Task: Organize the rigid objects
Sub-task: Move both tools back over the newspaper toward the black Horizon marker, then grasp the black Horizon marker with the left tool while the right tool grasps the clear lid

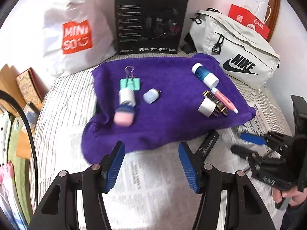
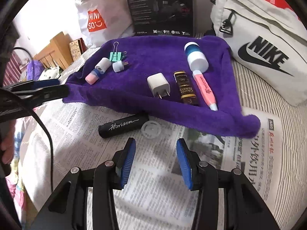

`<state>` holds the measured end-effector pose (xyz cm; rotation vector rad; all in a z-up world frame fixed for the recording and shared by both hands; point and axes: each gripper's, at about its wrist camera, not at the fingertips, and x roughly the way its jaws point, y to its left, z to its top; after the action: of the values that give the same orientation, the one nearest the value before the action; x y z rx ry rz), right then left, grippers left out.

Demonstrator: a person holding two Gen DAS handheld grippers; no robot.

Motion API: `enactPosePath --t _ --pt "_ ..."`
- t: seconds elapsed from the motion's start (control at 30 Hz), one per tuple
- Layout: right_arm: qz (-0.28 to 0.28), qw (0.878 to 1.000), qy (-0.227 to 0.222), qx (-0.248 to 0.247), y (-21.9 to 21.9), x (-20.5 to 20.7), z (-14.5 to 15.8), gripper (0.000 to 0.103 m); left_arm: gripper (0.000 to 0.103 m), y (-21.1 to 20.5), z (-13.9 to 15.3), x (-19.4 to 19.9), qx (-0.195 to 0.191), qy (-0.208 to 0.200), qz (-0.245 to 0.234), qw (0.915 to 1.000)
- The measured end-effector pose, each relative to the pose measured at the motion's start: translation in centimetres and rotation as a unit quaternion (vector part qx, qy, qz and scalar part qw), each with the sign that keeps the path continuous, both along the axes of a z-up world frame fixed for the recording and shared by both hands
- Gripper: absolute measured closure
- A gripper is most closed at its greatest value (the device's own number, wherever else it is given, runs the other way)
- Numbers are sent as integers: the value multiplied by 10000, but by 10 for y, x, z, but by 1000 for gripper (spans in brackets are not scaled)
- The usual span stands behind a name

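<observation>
A purple towel (image 2: 153, 61) lies on newspaper and also shows in the left wrist view (image 1: 163, 99). On it lie a green binder clip (image 2: 116, 55), a pink-blue-white tube (image 2: 97, 71), a small pale blue adapter (image 2: 119, 66), a white charger plug (image 2: 158, 85), a dark gold-lettered tube (image 2: 186, 88), a pink pen (image 2: 204, 88) and a blue-white bottle (image 2: 195, 56). A black "Horizon" tube (image 2: 123, 125) and a clear round lid (image 2: 150, 129) lie on the newspaper just ahead of my open, empty right gripper (image 2: 155, 151). My left gripper (image 1: 151, 155) is open and empty at the towel's near edge.
A white Nike bag (image 2: 264, 44) sits at the right. A black box (image 2: 161, 7) and a white Miniso bag (image 2: 96, 15) stand behind the towel. Newspaper (image 2: 153, 182) covers the striped bed. My right gripper shows at the right of the left wrist view (image 1: 253, 140).
</observation>
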<state>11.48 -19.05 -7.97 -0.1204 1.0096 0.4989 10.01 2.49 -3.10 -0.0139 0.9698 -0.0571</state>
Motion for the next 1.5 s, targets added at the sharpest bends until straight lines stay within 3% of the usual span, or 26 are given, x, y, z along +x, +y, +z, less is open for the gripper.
enactPosePath --t 0.3,0.5,0.97,1.23,1.5 --pt "13 9999 63 -121 12 3 -14 60 47 19 -11 -11 -303 37 107 9995" --pt "27 9995 -96 -303 19 6 -18 72 47 22 -14 -17 -356 44 95 9993" --pt "122 9995 -77 -286 9 1 -14 76 47 17 -23 -18 -316 126 -53 9994" --pt "-153 9993 -44 -334 -34 -13 -4 76 47 -19 -26 -12 -336 141 -633 9973" --pt "-373 9988 50 -317 -69 -25 -2 76 47 -64 -40 -1 210 243 -1185 9924"
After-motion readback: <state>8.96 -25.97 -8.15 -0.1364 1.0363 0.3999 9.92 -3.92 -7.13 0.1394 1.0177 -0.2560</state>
